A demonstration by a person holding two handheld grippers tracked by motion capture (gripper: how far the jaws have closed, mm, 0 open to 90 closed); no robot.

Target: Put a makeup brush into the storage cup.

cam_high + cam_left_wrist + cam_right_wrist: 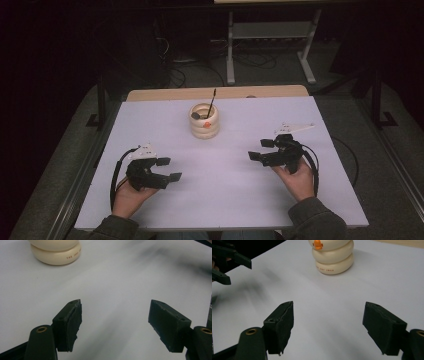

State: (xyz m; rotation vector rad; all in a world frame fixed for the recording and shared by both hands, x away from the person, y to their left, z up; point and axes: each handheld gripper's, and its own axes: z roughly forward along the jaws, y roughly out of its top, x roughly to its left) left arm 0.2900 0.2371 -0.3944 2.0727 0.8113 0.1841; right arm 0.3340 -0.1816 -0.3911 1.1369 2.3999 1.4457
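Note:
A cream ringed holder [204,121] with an orange mark stands at the middle back of the white table [220,170], and a thin black stick [212,101] leans out of it. My left gripper [169,169] rests low at the left front, open, with nothing between its jaws. My right gripper [260,149] is at the right, also open and empty. In the left gripper view the holder's base [56,253] sits at the top left, beyond the gripper [115,325]. In the right gripper view the holder [333,255] stands ahead at top centre of the gripper [329,326].
A wooden strip [215,93] runs along the table's far edge. Beyond it stand a metal frame's legs [231,55] and cables on dark floor. The left gripper's jaws [229,265] appear at the top left of the right gripper view.

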